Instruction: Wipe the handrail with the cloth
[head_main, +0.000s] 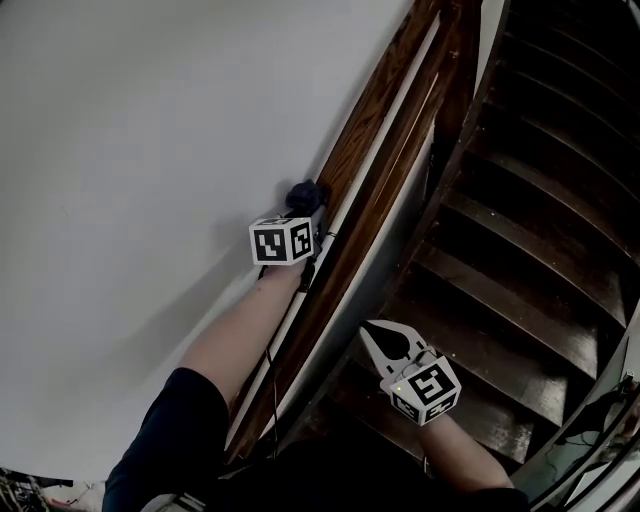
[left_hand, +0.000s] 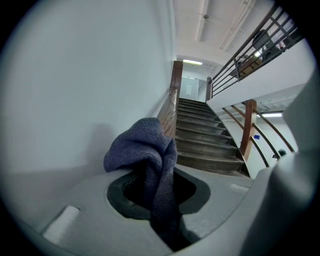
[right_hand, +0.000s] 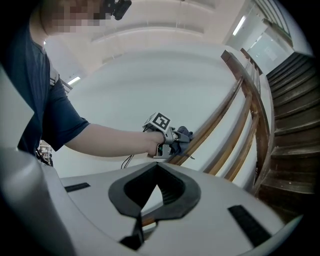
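Note:
A dark blue cloth is pinched in my left gripper, which is shut on it and sits against the sloping wooden handrail by the white wall. Seen from the left gripper view, the cloth bunches up out of the jaws, and the handrail runs up ahead. My right gripper hangs lower right over the stairs, shut with nothing in it. Its own view shows its closed jaws, the left gripper with the cloth, and the handrail.
Dark wooden stairs climb at the right. A white wall fills the left. Lower wooden rails run under the handrail. A dark cable hangs along the person's left forearm.

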